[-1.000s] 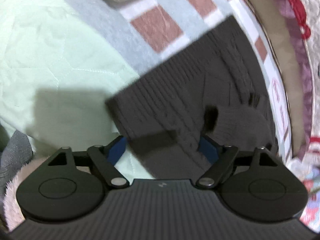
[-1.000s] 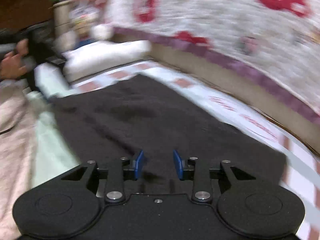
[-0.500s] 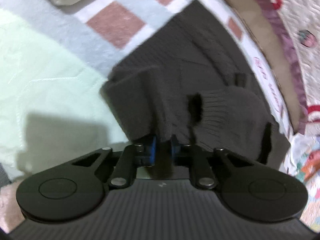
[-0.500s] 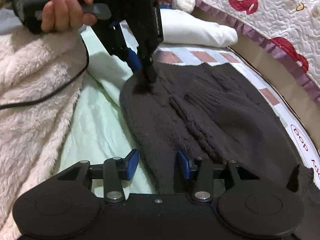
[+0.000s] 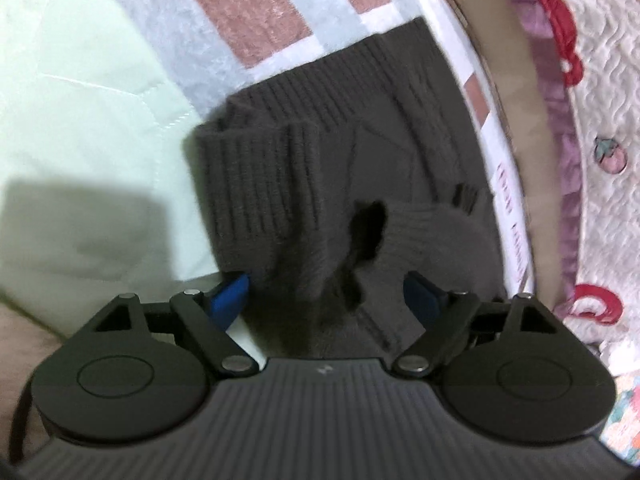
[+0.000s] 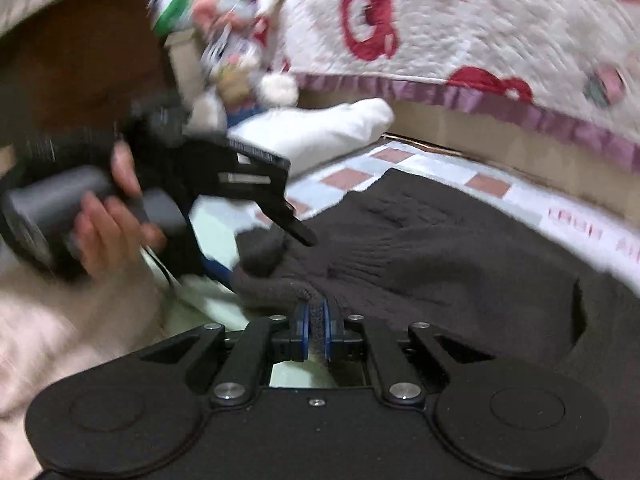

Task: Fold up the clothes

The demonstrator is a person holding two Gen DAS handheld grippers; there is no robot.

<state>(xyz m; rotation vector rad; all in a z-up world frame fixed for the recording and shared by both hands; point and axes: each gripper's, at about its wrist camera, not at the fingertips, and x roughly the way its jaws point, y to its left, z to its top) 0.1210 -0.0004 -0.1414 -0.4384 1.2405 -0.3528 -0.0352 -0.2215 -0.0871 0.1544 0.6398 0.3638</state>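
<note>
A dark brown knit sweater [image 5: 360, 152] lies on the bed, its ribbed hem corner turned over onto the body. My left gripper [image 5: 326, 300] stands open just above the sweater's near edge, blue pads wide apart with nothing between them. In the right wrist view the sweater [image 6: 440, 240] spreads across the bed, and my right gripper [image 6: 315, 320] is shut on a pinch of its near edge. The left gripper [image 6: 256, 200] shows there too, held by a hand [image 6: 108, 220], hovering over the folded corner.
A pale green quilt [image 5: 80, 120] lies left of the sweater, over a checked blanket [image 5: 256, 12]. A white pillow [image 6: 320, 132] sits at the far end. A cardboard side [image 6: 500, 152] and a white patterned quilt [image 6: 480, 20] bound the right. Fluffy pink fabric [image 6: 60, 320] is at near left.
My left gripper let go of the sweater's hem corner and opened, leaving it folded over. My right gripper went from open to shut on the sweater's near edge.
</note>
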